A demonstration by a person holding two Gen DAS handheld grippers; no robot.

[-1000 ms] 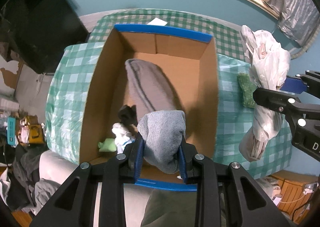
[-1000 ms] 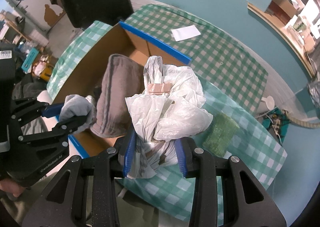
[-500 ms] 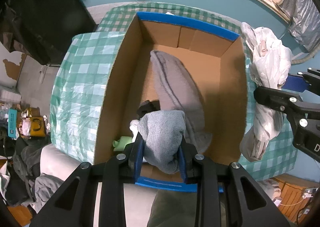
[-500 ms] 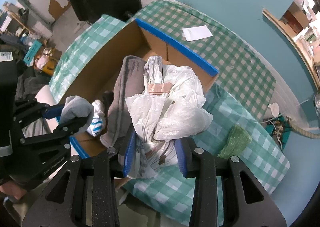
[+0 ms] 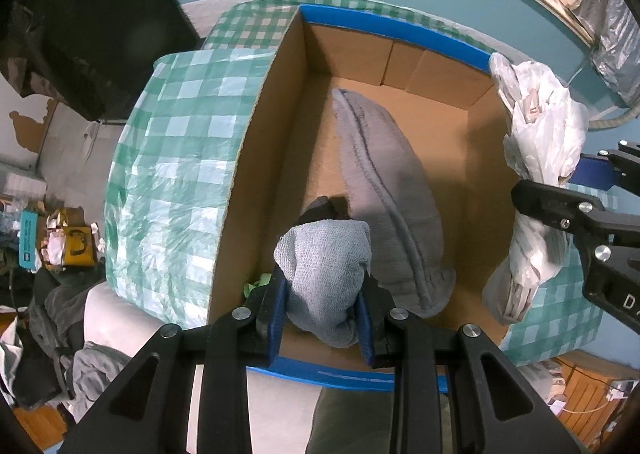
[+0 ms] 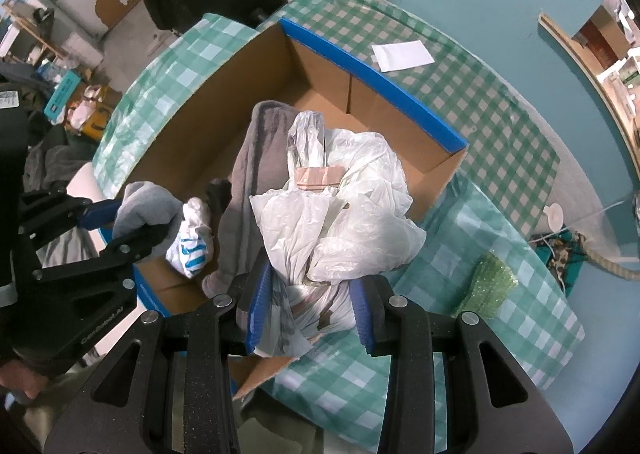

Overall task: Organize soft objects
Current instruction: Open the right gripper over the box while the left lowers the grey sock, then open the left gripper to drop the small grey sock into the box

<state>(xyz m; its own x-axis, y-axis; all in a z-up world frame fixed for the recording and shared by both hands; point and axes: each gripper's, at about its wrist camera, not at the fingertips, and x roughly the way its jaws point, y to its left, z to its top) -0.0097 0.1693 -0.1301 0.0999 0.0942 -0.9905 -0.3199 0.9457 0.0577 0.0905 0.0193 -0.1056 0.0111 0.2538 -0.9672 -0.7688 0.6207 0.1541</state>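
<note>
An open cardboard box (image 5: pixel 256 157) (image 6: pixel 404 93) with blue-taped rims stands on a green checked tablecloth. Inside it lie a long grey towel (image 5: pixel 392 189) (image 6: pixel 256 157), a dark item (image 5: pixel 320 209), a white and blue cloth (image 6: pixel 192 242) and a bit of green (image 5: pixel 254 284). My left gripper (image 5: pixel 324 314) (image 6: pixel 132 221) points down into the box's near left corner, shut on a light grey knitted cloth (image 5: pixel 326 266) (image 6: pixel 148 205). My right gripper (image 6: pixel 306 314) (image 5: pixel 568 189) hangs over the box's right wall, shut on a crumpled white plastic bag (image 6: pixel 340 209) (image 5: pixel 536 125).
A green sponge-like pad (image 6: pixel 486 288) and a white paper slip (image 6: pixel 402 55) lie on the tablecloth (image 6: pixel 492 125) outside the box. A dark cabinet (image 5: pixel 80 33) stands beyond the table's left end. Clutter (image 5: pixel 60 246) covers the floor at the left.
Both grippers have shifted left over the box with their loads. The left one has sunk toward the box's near left corner, and the box looms larger.
</note>
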